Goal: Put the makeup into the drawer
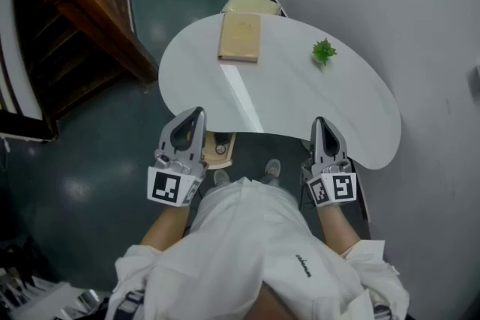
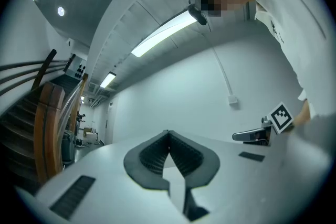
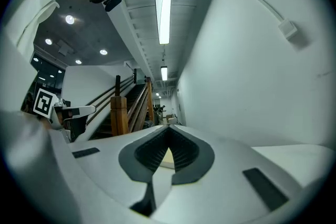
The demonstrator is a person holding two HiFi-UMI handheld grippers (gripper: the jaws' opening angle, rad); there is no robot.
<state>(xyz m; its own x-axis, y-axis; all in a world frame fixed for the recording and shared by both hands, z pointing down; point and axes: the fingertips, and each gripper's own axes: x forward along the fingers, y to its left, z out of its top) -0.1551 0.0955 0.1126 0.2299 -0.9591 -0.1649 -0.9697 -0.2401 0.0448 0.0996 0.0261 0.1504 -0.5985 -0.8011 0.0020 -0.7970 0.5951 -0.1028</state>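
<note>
Tan box (image 1: 240,37) lay flat at the far edge of the white table (image 1: 300,101), with a small green plant (image 1: 324,52) to its right. Left gripper (image 1: 198,112) and right gripper (image 1: 319,121) hovered at the near edge, well apart, both clenched and empty.

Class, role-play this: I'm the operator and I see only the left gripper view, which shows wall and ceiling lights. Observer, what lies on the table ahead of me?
Observer: A flat tan rectangular box lies on the white curved table, near its far edge.
Operator: Anything else there?
Observer: A small green plant sprig sits to the box's right, apart from it.
Operator: Is the right gripper carrying anything?
Observer: No. The right gripper is shut, with nothing between its jaws.
</note>
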